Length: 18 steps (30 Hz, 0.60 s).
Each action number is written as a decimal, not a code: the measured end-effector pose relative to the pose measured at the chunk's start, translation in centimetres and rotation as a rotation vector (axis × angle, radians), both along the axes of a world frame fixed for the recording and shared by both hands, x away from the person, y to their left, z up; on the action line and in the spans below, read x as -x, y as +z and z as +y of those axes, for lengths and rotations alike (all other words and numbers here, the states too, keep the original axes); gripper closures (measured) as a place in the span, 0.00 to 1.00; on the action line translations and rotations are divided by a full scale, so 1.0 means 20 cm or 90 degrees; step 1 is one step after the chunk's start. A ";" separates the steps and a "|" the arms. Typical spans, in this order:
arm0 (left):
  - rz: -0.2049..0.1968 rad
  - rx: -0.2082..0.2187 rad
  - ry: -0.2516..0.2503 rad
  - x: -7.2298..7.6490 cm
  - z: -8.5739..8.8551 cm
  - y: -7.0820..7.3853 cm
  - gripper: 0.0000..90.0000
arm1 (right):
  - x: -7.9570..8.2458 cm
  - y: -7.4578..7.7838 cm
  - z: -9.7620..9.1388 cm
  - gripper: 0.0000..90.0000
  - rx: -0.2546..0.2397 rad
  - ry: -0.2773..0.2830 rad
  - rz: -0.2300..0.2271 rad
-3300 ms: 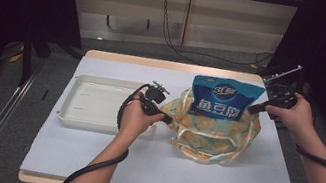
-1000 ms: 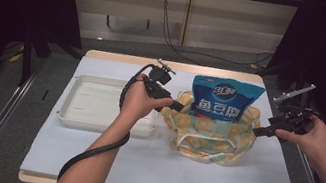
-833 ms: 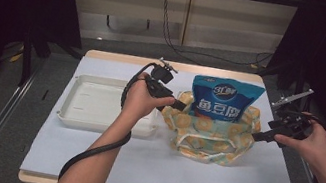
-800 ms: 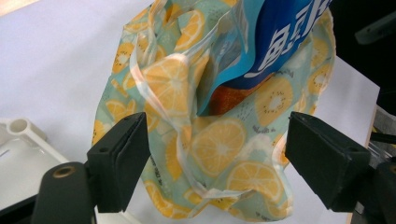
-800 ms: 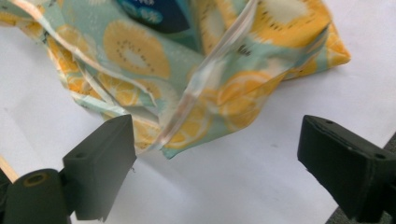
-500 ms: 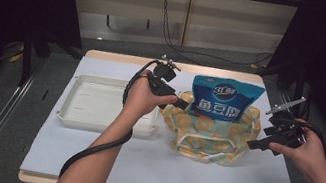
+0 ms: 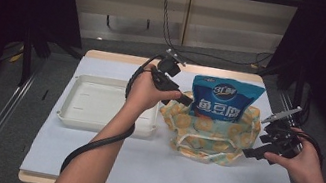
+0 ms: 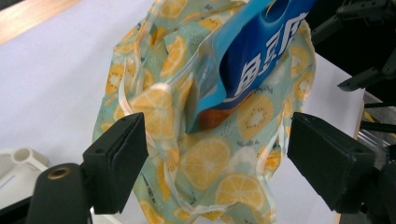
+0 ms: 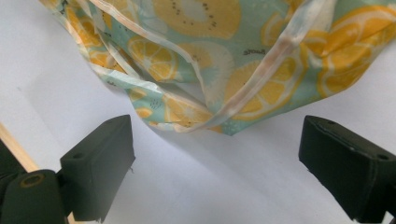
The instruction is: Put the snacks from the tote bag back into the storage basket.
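Observation:
A fabric bag [image 7: 204, 134] printed with lemons and kiwis sits right of centre on the table, with a blue snack packet [image 7: 223, 99] standing upright in it. My left gripper [image 7: 181, 99] hovers at the bag's upper left rim. Its jaws are open, and past them I see the bag [image 8: 205, 158] and the packet [image 8: 252, 56]. My right gripper [image 7: 253, 150] hangs low at the bag's right front corner. Its jaws are open and empty, [image 9: 219, 158], with the bag's hem [image 9: 243, 70] just beyond them.
A white tray [image 7: 104, 124] lies left of the bag, under my left forearm. A white sheet [image 7: 162, 167] covers the wooden table, whose edge [image 9: 14, 144] runs close to my right gripper. Dark frames and cables stand around the table.
My right gripper has come down and toward the table's front, from beside the packet's top to the bag's lower right corner. My left gripper rose a little at the bag's left rim.

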<state>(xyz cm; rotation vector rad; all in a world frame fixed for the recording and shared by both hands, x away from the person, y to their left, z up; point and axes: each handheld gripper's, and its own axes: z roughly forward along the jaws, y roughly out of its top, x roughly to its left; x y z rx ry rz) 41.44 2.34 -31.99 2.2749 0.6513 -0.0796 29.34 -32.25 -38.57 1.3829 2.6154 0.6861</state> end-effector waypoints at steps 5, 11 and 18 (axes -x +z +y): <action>-0.007 -0.010 -0.005 -0.03 -0.03 0.04 0.22 | 0.02 -0.01 0.02 0.12 0.017 0.006 0.001; -0.014 -0.006 -0.024 -0.05 -0.08 0.08 0.22 | 0.03 0.01 0.01 0.11 0.010 0.008 -0.010; -0.026 -0.008 -0.039 -0.07 -0.13 0.12 0.22 | 0.02 -0.03 0.01 0.11 -0.001 0.016 -0.005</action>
